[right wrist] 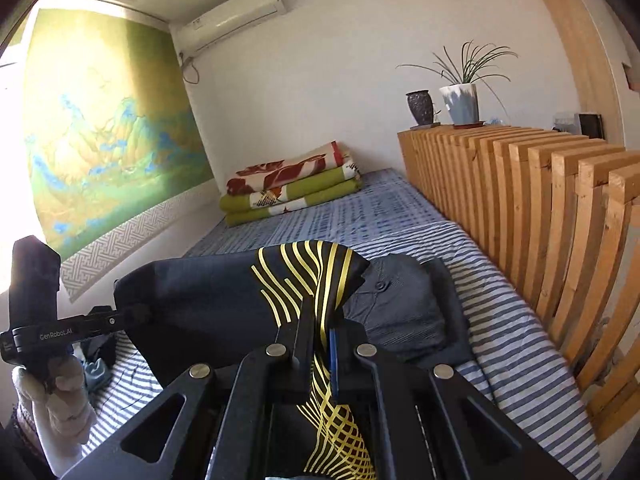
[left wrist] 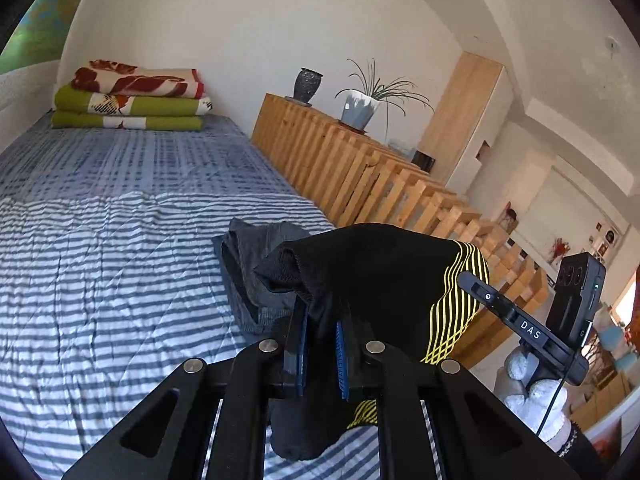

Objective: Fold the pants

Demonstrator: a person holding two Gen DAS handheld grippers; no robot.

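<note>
Left wrist view: black pants [left wrist: 380, 264] with a fan of thin yellow stripes hang lifted above the bed [left wrist: 100, 280], a bunched edge of the matte knit fabric clamped between the blue-lined pads of the left gripper [left wrist: 322, 344], its jaws nearly together on the cloth. Right wrist view shows the same garment from the other end: the right gripper [right wrist: 322, 344] is pinched tight on the yellow-striped corner, the cloth stretched in a smooth dark panel toward the left gripper at the frame's left edge. A hand in a white knit glove [right wrist: 60, 396] holds that tool; the matching gloved hand [left wrist: 536, 396] on the right gripper appears only in the left view.

Just behind the raised pants, a folded grey garment [right wrist: 404, 312] with a visible button lies flat on a wrinkled blue-and-white striped sheet, partly hidden by the black fabric in the left view. Farther up the bed, over a blue checked cover, sits a stack of folded blankets [left wrist: 132, 96], green and red-flowered. A slatted pale-wood partition [right wrist: 540, 208] borders the bed, carrying a dark vase [left wrist: 306, 84] and a potted plant [left wrist: 360, 108] in a white pot. Only the right view takes in the green landscape wall hanging [right wrist: 108, 128] and the air conditioner [right wrist: 236, 12].
</note>
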